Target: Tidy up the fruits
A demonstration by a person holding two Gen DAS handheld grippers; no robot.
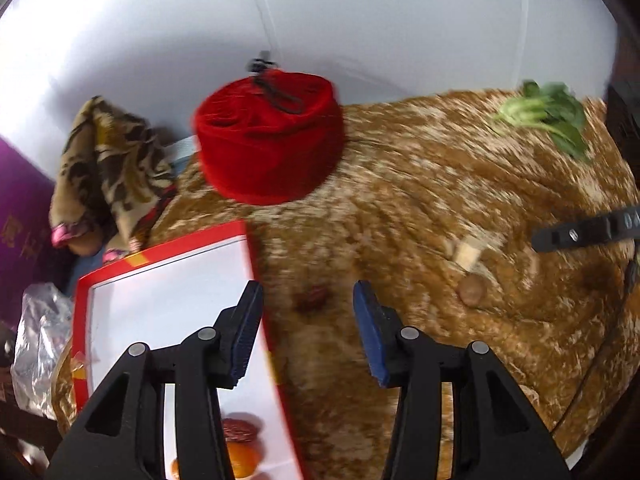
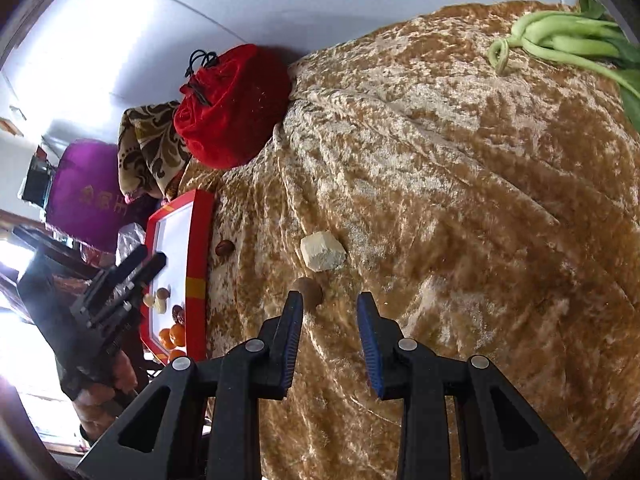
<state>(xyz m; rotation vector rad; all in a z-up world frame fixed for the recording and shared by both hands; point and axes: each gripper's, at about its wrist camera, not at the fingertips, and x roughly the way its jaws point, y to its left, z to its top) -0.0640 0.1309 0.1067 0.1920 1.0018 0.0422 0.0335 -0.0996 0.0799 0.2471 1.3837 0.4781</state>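
Nearest, the right gripper (image 2: 329,310) hovers with jaws wide and empty over the gold cloth (image 2: 460,200) on the desk, a round brown fruit (image 2: 307,290) just beside its left jaw. The left gripper (image 1: 306,306) also has its jaws wide, a dark red date (image 1: 313,297) lying between them, its long axis roughly across the gap. Several oranges (image 2: 173,336) and dates already sit in the red tray (image 2: 198,248). Judging by this, the task is partly done. Farther off lie a pale chunk (image 2: 322,256), another date (image 2: 225,247) and greens (image 2: 568,40).

Counts on the cloth and in the tray

One red date (image 2: 224,247), one brown longan (image 2: 307,292), one pale chunk (image 2: 322,256), one bunch of greens (image 2: 568,40); three oranges (image 2: 173,336) in one tray (image 2: 199,240).
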